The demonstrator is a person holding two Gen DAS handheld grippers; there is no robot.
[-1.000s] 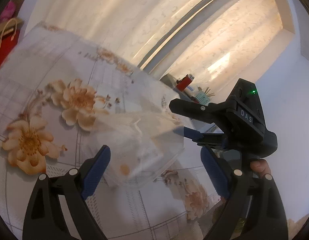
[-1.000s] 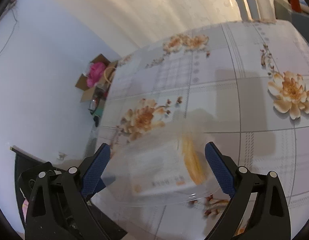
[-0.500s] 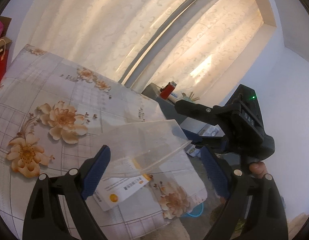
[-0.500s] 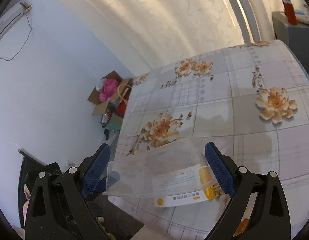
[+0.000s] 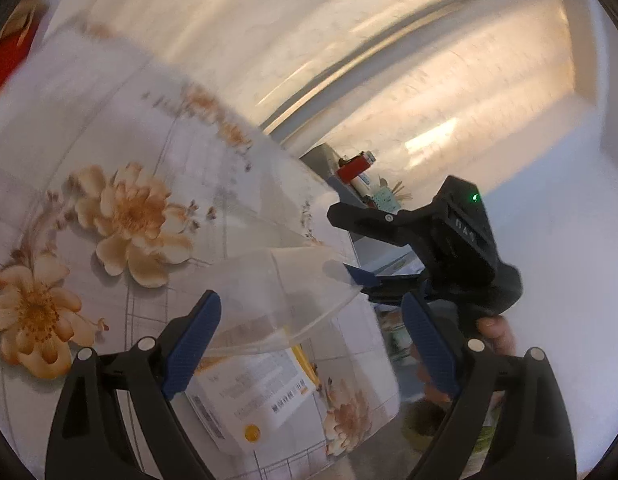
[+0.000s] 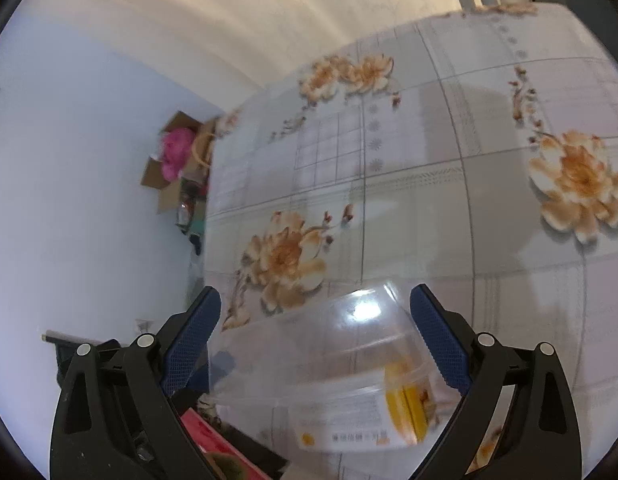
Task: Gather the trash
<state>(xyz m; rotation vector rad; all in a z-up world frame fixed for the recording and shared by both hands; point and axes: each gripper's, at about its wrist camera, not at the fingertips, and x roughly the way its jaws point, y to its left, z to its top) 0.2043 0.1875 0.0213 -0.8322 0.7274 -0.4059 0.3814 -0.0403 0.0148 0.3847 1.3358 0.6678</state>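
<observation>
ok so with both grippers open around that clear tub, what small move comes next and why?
Probably close the right gripper on the clear tub. Its jaws are open on either side of the tub, which sits over the white and yellow box near the edge of the table, and nothing is gripped yet.

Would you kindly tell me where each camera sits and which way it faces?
Left wrist: on the left tool, looking across the floral table toward curtains; the right tool and a thumb show.
Right wrist: on the right tool, looking across the table toward a cardboard box.
Both share the clear container over the white packet.
</observation>
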